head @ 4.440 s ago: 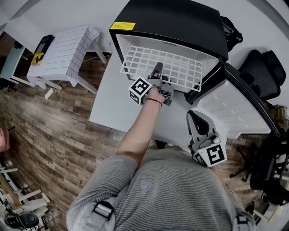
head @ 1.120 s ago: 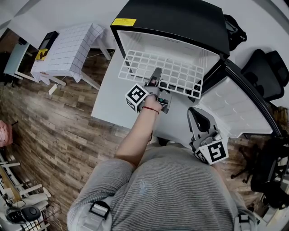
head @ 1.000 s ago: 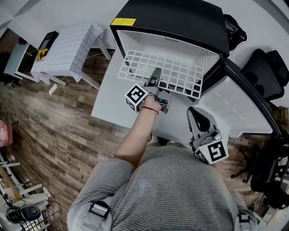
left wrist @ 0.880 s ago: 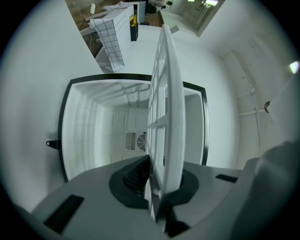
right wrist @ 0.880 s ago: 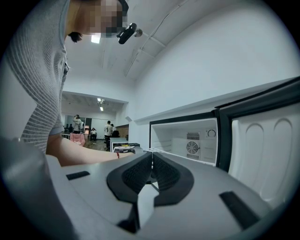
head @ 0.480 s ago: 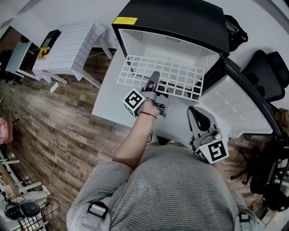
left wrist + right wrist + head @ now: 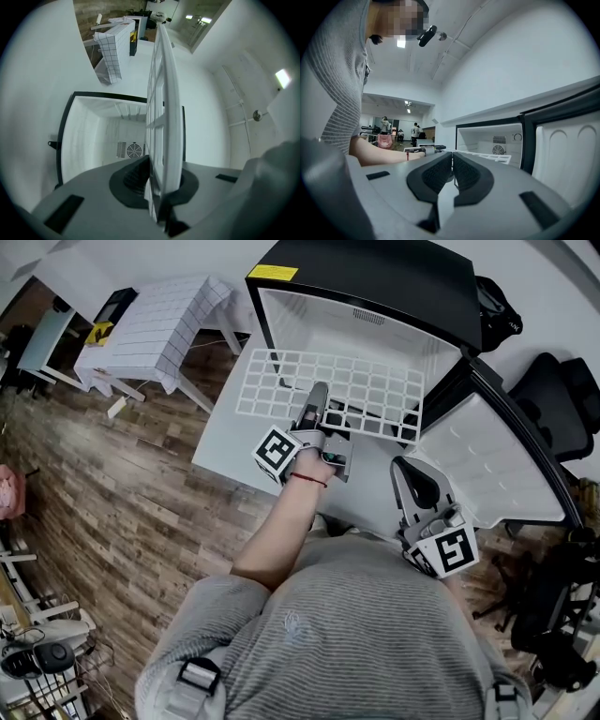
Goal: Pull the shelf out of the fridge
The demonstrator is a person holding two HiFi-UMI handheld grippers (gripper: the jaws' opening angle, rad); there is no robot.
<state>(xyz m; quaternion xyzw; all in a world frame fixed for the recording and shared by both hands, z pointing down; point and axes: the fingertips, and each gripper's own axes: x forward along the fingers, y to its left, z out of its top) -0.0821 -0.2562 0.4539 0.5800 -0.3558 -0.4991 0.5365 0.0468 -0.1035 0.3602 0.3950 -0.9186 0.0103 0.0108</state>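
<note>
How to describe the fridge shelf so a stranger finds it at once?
Find the black fridge with its door open. A white wire shelf sticks out of its front, its near edge in the left gripper. Unlike the checked cloth at left, it is an open grid.

White wire-grid shelf (image 7: 361, 390) lies flat; it sticks mostly out of the open black fridge (image 7: 375, 277).

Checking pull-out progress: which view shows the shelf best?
The head view: the shelf shows as a whole grid, sticking out of the fridge. The left gripper view shows it edge-on, clamped in the left tool. The right gripper view shows only a distant sliver.
</note>
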